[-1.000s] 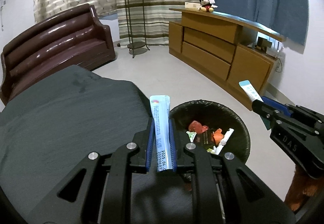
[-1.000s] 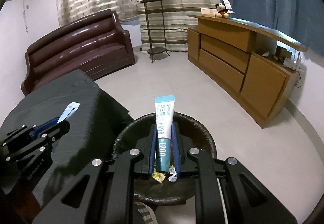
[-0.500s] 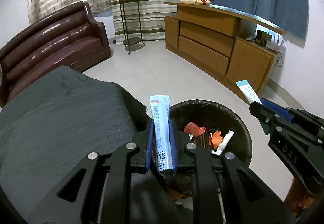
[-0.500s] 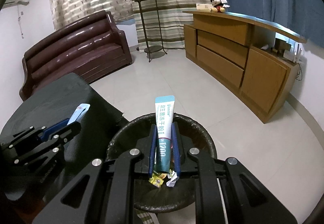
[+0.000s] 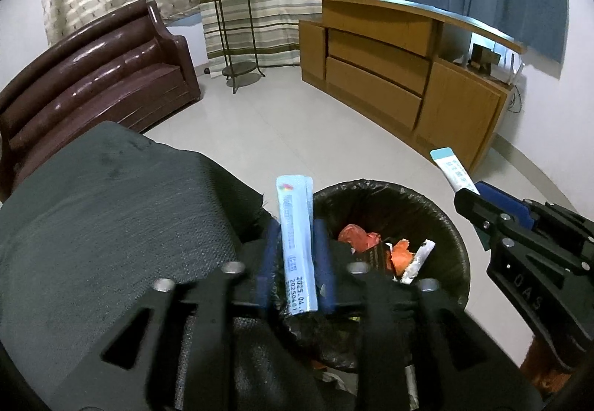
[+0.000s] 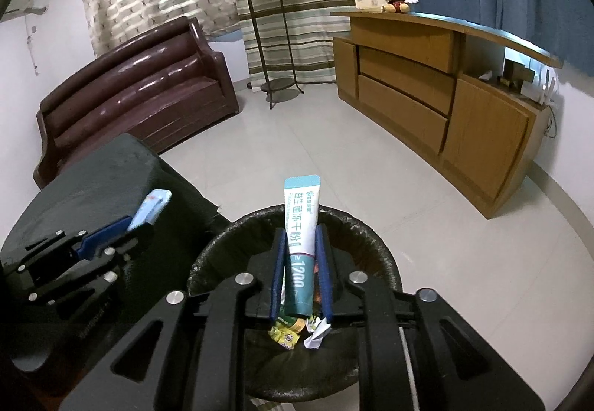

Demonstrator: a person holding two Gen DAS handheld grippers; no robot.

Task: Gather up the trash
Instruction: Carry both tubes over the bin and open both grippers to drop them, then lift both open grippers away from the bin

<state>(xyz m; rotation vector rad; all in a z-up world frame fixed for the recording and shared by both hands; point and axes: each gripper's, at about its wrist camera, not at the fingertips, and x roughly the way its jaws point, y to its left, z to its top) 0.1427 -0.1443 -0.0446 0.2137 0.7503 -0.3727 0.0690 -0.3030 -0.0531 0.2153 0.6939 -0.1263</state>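
Note:
My left gripper stands at the left rim of the black trash bin, its fingers slightly parted around a pale blue stick sachet that looks loose between them. My right gripper is over the same bin, fingers slightly apart around a teal and white sachet. The bin holds several wrappers, among them red and orange ones. The right gripper shows at the right of the left wrist view, the left gripper at the left of the right wrist view.
A table with a dark grey cloth lies left of the bin. A brown sofa, a plant stand and a wooden cabinet stand across the pale tiled floor.
Both grippers have moved forward and lower over the bin. The jaws of both have parted a little around their sachets, which now sit looser.

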